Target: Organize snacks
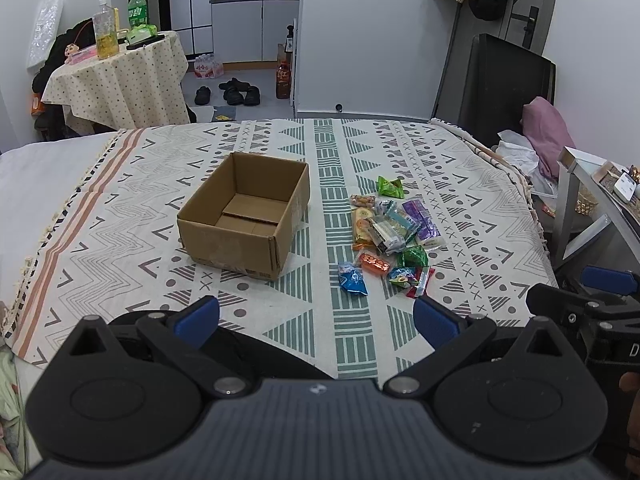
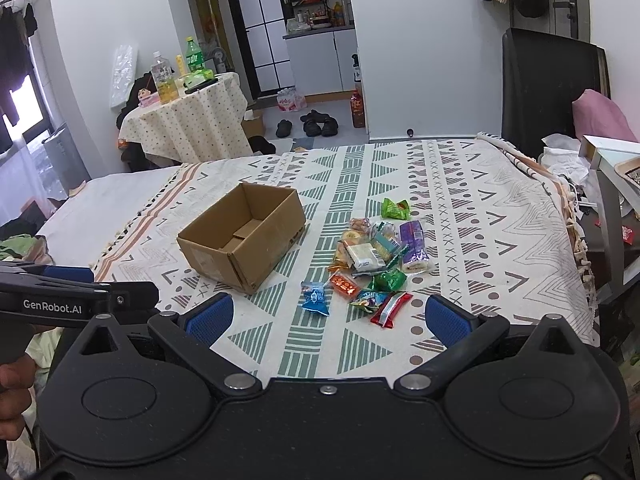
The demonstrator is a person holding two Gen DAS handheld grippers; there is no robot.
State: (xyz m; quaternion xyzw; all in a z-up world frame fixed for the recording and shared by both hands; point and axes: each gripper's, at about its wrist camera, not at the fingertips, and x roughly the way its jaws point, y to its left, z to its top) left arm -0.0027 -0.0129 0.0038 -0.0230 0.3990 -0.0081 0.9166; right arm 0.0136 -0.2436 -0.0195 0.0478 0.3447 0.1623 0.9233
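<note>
Cardboard box empty on patterned bedspread, snack pile to its right, both claws spread wide and holding nothing.

Left wrist view: left gripper hovers low over the near edge of the spread, blue pads far apart; box sits left of centre, open top; loose packets lie just right of it, blue packet nearest, green packet farthest, purple packet on the right side. Packet print too small to read. Right gripper body shows at the right edge. Right wrist view: right gripper also wide, above the spread near a red packet; "GenRobot.AI" readable on the left gripper's side; box well apart from the claw.
</note>
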